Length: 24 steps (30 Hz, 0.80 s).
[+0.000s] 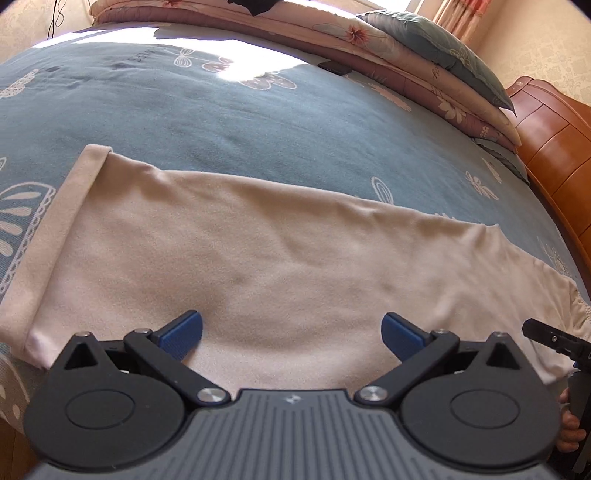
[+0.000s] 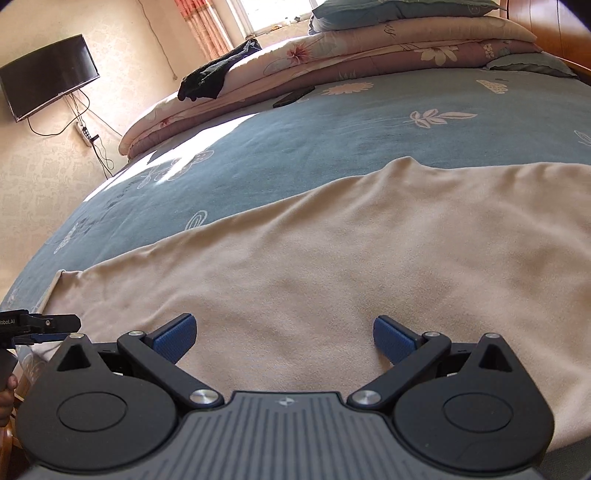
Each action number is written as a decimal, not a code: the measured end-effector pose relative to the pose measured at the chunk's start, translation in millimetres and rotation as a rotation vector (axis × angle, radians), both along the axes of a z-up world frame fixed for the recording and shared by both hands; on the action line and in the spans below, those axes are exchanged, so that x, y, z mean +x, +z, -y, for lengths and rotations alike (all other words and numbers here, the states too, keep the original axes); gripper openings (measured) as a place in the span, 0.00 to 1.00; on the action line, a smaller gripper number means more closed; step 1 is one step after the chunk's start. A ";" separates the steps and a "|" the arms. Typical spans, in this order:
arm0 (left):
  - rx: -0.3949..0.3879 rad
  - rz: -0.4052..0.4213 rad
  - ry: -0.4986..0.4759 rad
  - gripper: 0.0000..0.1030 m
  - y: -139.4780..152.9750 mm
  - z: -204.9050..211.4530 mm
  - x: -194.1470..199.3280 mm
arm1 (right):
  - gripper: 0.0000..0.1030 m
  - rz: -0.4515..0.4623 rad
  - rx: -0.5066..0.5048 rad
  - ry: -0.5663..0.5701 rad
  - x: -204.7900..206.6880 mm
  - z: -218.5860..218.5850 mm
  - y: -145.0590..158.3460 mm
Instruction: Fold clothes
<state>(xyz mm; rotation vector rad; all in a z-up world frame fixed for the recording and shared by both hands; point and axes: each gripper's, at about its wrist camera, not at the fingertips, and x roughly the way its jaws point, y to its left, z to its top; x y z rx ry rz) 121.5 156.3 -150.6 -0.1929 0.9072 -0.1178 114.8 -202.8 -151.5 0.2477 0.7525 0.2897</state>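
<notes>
A pale beige garment (image 1: 258, 258) lies spread flat across the blue patterned bed sheet (image 1: 221, 110), with a folded hem band (image 1: 55, 229) along its left end. My left gripper (image 1: 291, 334) hovers open over the garment's near part, nothing between its blue pads. In the right wrist view the same garment (image 2: 351, 251) fills the foreground, and my right gripper (image 2: 283, 338) stands open above it, also empty. The right gripper's tip (image 1: 554, 338) shows at the left view's right edge, and the left gripper (image 2: 44, 325) shows at the right view's left edge.
Folded floral quilts (image 2: 332, 55) and pillows (image 2: 388, 7) are stacked along the bed's far side, with dark clothing (image 2: 214, 77) on them and a dark phone-like object (image 2: 293, 96) beside. A wooden headboard (image 1: 554, 140) stands right. A wall television (image 2: 48, 77) hangs left.
</notes>
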 end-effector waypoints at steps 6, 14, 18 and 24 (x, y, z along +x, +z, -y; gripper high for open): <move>0.167 -0.006 -0.053 1.00 2.7 18.6 -19.7 | 1.00 -0.020 -0.197 0.057 -22.2 -7.7 -2.2; -0.335 0.152 0.183 1.00 45.3 -66.8 -47.1 | 1.00 -0.029 -0.131 0.035 -23.7 5.3 -3.4; -0.512 0.114 0.300 1.00 40.2 -109.7 -51.6 | 1.00 -0.021 -0.178 0.034 -24.9 -2.4 -5.0; -0.609 0.062 0.429 1.00 13.4 -132.1 -60.9 | 1.00 -0.018 -0.241 0.040 -26.0 -10.4 -6.6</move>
